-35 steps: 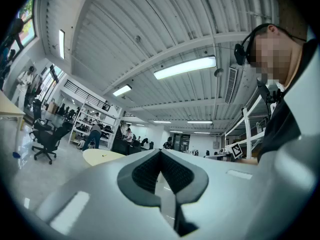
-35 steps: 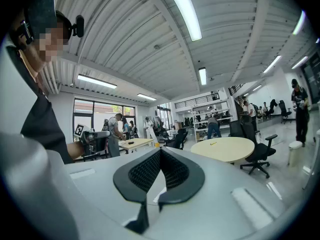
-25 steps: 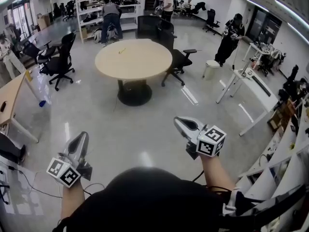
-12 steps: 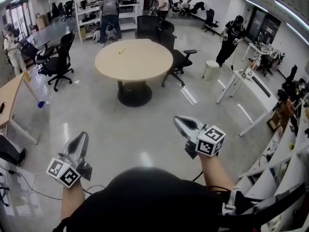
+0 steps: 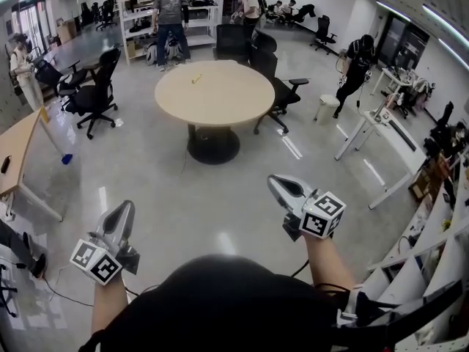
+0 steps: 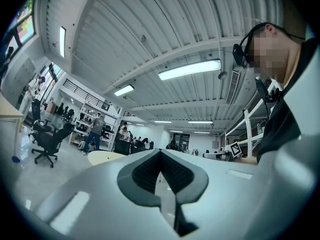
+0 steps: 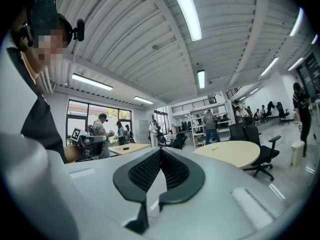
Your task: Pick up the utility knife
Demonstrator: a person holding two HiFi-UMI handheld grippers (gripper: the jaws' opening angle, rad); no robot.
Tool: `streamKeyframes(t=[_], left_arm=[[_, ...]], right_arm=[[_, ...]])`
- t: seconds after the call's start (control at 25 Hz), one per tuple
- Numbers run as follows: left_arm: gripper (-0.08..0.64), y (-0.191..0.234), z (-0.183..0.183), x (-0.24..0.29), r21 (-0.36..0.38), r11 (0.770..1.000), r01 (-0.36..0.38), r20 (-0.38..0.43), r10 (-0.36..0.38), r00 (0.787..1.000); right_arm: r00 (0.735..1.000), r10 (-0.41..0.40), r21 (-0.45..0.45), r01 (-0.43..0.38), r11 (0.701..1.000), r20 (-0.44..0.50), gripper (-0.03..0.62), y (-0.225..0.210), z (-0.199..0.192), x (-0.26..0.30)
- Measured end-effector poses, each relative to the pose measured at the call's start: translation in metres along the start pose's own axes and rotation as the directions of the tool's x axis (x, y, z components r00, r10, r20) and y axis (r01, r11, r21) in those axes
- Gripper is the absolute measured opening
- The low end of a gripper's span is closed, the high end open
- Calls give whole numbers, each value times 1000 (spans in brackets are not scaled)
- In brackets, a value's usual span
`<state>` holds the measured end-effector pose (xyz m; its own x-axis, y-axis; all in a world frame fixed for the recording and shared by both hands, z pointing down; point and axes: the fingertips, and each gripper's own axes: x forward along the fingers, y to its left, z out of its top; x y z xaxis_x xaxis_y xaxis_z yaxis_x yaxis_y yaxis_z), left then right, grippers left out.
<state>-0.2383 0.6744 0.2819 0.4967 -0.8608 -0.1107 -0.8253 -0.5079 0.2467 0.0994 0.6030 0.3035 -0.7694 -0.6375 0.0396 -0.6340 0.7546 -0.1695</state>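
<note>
The knife (image 5: 196, 78), a small yellow thing, lies flat on the round counter (image 5: 227, 101). It sits on the far left part of the pale top, in from the rim. The counter stands on one dark foot in the middle of a glossy grey floor (image 5: 183, 196).

The person stands well back from it, with open floor between. The left gripper (image 5: 126, 204) is held low at the person's left. The right gripper (image 5: 272, 180) is at the right and a little further forward. Both point roughly toward the counter, and both are well apart from the knife.

In the left gripper view, the left fingers (image 6: 146, 170) are pressed together at the tips, with nothing between the ribbed pads. The right fingers (image 7: 146, 170) meet at the tips in the same way and hold nothing. In the right gripper view the knife shows as a yellow sliver on the counter top, ahead and to the right of the fingers.

A black chair (image 5: 282, 86) stands just beside the counter on its right, and a second chair (image 5: 95, 94) stands off to the left. Behind the counter is a white shelf (image 5: 146, 13) with a person (image 5: 171, 13) at it. Another person in black (image 5: 357, 64) stands near a white desk (image 5: 381, 134) on the right. A wooden desk (image 5: 15, 149) runs along the left edge.
</note>
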Motion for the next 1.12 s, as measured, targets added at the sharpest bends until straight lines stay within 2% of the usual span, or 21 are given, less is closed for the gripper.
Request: streamKeyframes(t=[0.32, 0.56, 0.8, 1.12], left_arm=[[-8, 48, 1, 6, -16, 999, 30, -28, -31, 999], [-8, 66, -7, 29, -36, 999, 24, -45, -26, 999], [-8, 73, -18, 70, -21, 1000, -18, -54, 16, 998], [-8, 55, -19, 176, 13, 994, -107, -20, 107, 994]], right_arm=[[999, -20, 12, 20, 1000, -28, 14, 14, -12, 44], [999, -16, 23, 17, 1000, -46, 14, -7, -13, 65], [999, 31, 43, -29, 999, -40, 14, -58, -18, 89], [986, 156, 14, -156, 988, -54, 14, -177, 12, 125]])
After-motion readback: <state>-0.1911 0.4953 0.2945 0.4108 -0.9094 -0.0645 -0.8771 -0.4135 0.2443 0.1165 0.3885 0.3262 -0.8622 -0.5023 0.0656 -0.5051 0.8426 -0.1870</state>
